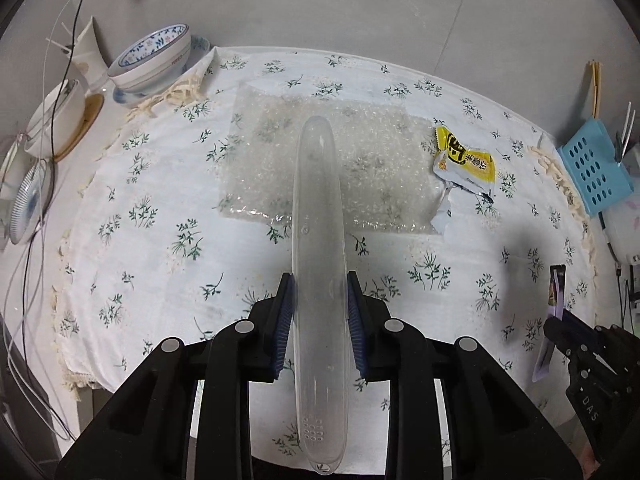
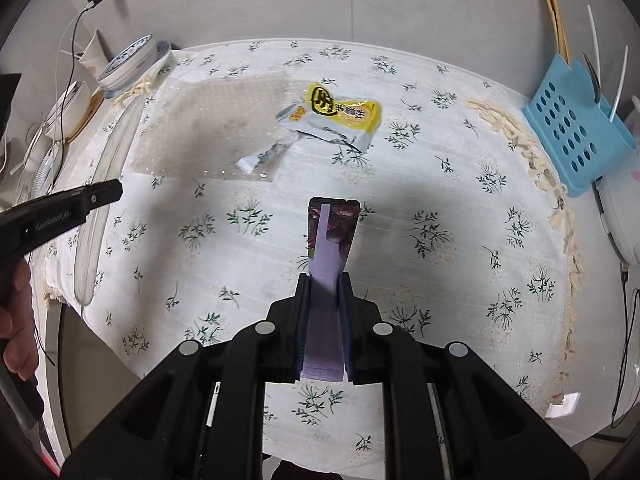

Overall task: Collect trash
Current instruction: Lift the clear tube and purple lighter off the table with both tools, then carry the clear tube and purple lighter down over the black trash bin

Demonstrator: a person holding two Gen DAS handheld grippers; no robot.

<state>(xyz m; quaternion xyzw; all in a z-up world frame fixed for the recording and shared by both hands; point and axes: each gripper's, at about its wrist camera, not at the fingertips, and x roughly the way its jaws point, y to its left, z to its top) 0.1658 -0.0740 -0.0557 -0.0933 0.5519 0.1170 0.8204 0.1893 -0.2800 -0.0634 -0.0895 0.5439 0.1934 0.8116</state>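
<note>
My left gripper point(image 1: 320, 286) is shut on a long clear plastic case point(image 1: 318, 240) and holds it above the floral tablecloth point(image 1: 160, 240). The case also shows in the right wrist view point(image 2: 100, 208) at the left. My right gripper point(image 2: 323, 280) is shut on a purple wrapper point(image 2: 330, 240). That wrapper also shows in the left wrist view point(image 1: 554, 300), at the right edge. A sheet of bubble wrap point(image 1: 360, 160) lies flat on the cloth ahead. A torn yellow and white snack wrapper point(image 1: 464, 164) lies at its right edge, and shows in the right wrist view point(image 2: 340, 116).
Blue-patterned bowls point(image 1: 156, 60) and stacked dishes point(image 1: 56, 116) stand at the table's left back corner, with cables point(image 1: 68, 60) over them. A blue perforated utensil holder point(image 2: 576, 128) stands at the right edge. A grey wall is behind the table.
</note>
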